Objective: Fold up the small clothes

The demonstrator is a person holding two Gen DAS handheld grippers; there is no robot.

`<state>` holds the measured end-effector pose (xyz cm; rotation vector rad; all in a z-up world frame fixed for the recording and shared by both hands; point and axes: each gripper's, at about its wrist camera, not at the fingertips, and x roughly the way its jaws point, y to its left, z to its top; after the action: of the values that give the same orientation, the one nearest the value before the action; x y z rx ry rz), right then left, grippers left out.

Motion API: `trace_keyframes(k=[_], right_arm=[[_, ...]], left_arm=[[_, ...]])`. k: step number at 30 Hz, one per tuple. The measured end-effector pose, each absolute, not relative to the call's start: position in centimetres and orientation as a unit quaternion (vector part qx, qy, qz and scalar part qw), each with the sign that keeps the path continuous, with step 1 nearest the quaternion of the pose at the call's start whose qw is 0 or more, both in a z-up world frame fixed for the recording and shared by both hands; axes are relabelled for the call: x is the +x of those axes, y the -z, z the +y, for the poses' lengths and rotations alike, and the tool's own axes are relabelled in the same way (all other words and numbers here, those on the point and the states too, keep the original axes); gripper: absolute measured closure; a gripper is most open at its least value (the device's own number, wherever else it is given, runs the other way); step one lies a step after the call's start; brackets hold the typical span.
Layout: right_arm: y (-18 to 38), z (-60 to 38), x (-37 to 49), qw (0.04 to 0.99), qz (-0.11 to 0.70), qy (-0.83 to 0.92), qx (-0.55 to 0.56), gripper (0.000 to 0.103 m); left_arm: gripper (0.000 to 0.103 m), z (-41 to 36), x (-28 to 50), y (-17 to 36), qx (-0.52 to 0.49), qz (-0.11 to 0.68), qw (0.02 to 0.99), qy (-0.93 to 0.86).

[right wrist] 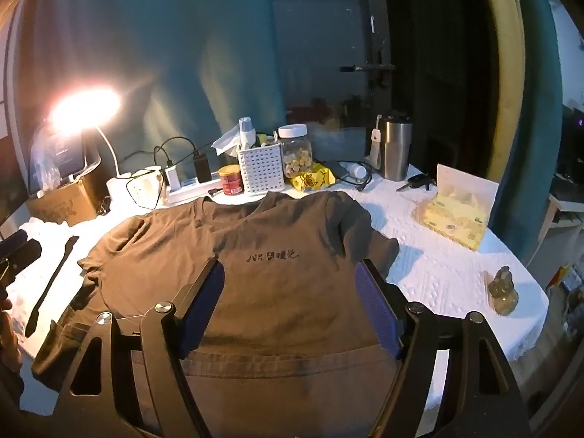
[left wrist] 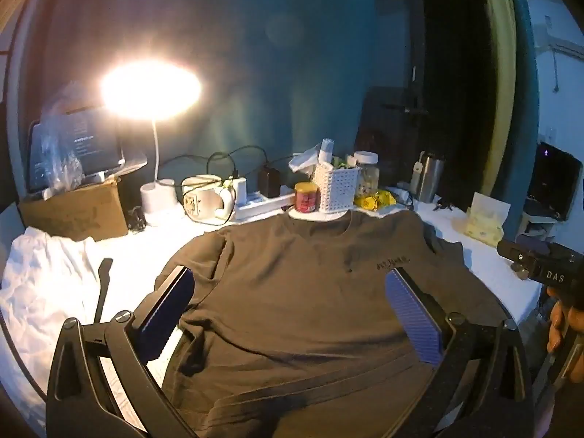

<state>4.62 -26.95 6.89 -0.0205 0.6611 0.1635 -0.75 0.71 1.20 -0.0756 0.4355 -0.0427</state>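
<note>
A dark brown T-shirt (left wrist: pixel 292 292) lies spread flat, front up, on a white-covered table (left wrist: pixel 138 255), with small black lettering on its chest (right wrist: pixel 273 255). My left gripper (left wrist: pixel 290 281) hovers over the shirt's lower middle, jaws wide open with blue pads and nothing between them. My right gripper (right wrist: pixel 290 277) hangs over the shirt's (right wrist: pixel 255 292) lower right part, also wide open and empty. The right gripper's body and the hand that holds it show at the right edge of the left wrist view (left wrist: pixel 547 266).
Along the table's back stand a lit desk lamp (left wrist: pixel 151 89), cardboard box (left wrist: pixel 73 211), mug (left wrist: pixel 204 200), power strip (left wrist: pixel 262 200), red tin (left wrist: pixel 306 197), white basket (left wrist: pixel 335 189), jar (right wrist: pixel 295 149) and steel tumbler (right wrist: pixel 396 146). White cloth (left wrist: pixel 36 284) lies left; tissue pack (right wrist: pixel 456 211) and small figurine (right wrist: pixel 503 292) right.
</note>
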Motion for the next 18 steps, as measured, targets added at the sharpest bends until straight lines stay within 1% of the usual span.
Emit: trace_keyframes(k=[4, 18], right_arm=[[-6.81, -27.15, 4.77, 0.943, 0.325, -0.076, -0.01, 0.026], [-6.03, -26.71, 5.58, 0.941, 0.327, -0.08, -0.021, 0.026]], left_arm=[[0.0, 0.11, -1.07, -1.49, -0.015, 0.204, 0.979, 0.013], [0.0, 0.93, -0.57, -1.07, -0.037, 0.202, 0.979, 0.019]])
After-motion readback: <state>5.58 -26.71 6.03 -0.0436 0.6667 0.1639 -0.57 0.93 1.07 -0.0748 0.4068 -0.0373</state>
